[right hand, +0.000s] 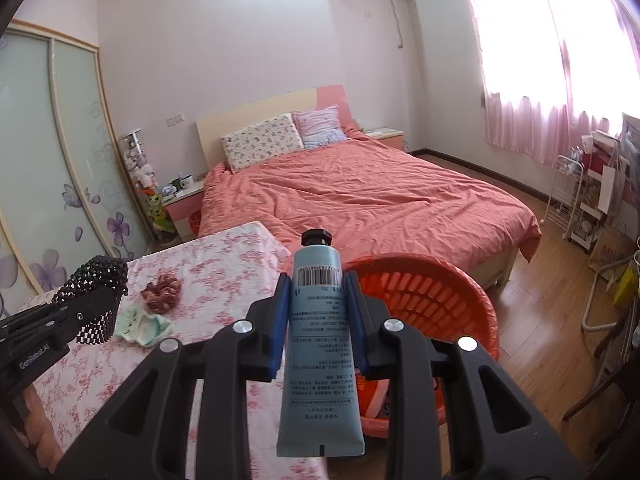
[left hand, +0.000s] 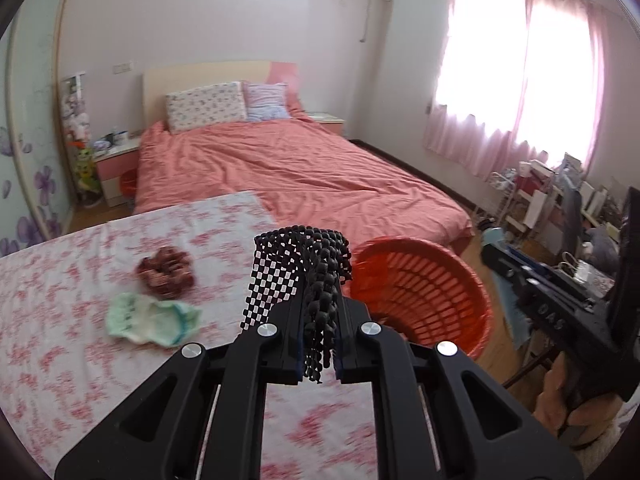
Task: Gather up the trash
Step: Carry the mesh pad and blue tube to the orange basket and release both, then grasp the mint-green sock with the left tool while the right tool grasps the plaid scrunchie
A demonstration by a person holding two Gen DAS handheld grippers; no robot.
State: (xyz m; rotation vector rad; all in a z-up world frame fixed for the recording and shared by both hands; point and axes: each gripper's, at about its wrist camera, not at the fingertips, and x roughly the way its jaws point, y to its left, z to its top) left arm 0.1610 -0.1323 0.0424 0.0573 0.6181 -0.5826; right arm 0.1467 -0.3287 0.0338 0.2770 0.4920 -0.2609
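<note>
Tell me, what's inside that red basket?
The basket's slatted inner wall looks bare in both views. Its bottom is hidden behind the near rim and the blue tube, so anything lying there can't be seen.

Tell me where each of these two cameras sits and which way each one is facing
Left wrist: sits on the left gripper, looks along its fingers over the floral table toward the bed; shows the fingers clamping a black beaded mesh, plus the right hand.
Right wrist: sits on the right gripper, faces the same way; shows the fingers holding a blue tube, plus the left gripper at left.
Shared: bed, table, orange basket, scrunchie, crumpled cloth.
</note>
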